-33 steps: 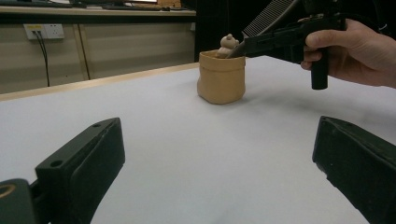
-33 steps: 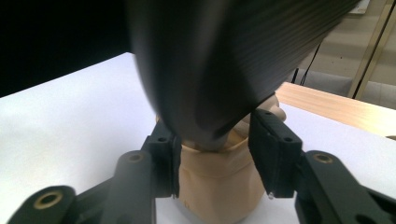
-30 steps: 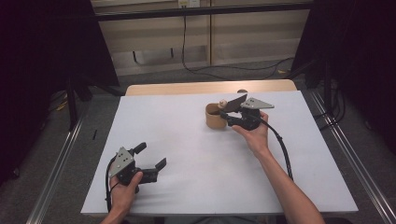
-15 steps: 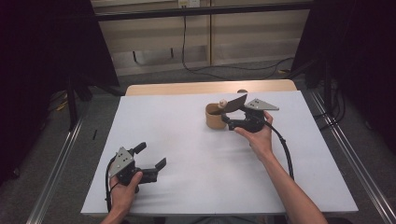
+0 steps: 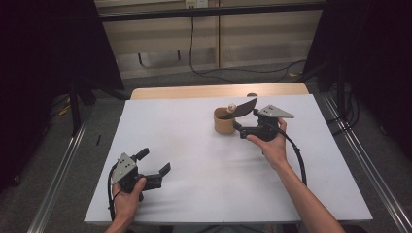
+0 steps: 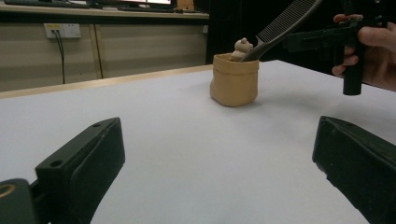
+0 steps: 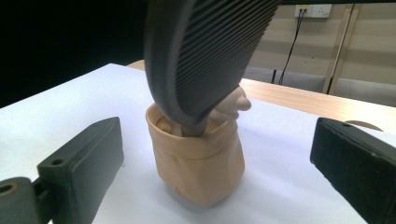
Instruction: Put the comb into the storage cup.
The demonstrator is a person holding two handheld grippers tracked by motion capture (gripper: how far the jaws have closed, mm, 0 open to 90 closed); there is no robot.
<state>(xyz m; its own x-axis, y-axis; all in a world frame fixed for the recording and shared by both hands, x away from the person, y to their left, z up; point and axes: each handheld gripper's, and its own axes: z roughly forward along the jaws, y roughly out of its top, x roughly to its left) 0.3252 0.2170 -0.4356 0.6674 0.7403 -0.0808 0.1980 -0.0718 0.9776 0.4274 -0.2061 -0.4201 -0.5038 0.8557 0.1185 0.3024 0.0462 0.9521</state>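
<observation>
Since my right tool (image 5: 241, 127) has just been opening, jaws spread and empty, the comb (image 5: 245, 106) leans free in the tan pouch (image 5: 224, 121), upper centre. Left tool (image 5: 154, 167) sits spread, idle, lower left on the surface (image 5: 204, 184).

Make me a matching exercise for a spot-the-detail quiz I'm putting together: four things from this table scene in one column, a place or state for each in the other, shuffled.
Things:
1. comb
2. pouch
3. left gripper
4. right gripper

Places or states:
A. tan, standing upright on the white table
B. low at the near left of the table, jaws open, nothing between them
C. dark and ridged, its lower end standing in the pouch, leaning out
D. next to the pouch, jaws just opened wide, gripping nothing

Pairs: 1-C, 2-A, 3-B, 4-D
</observation>
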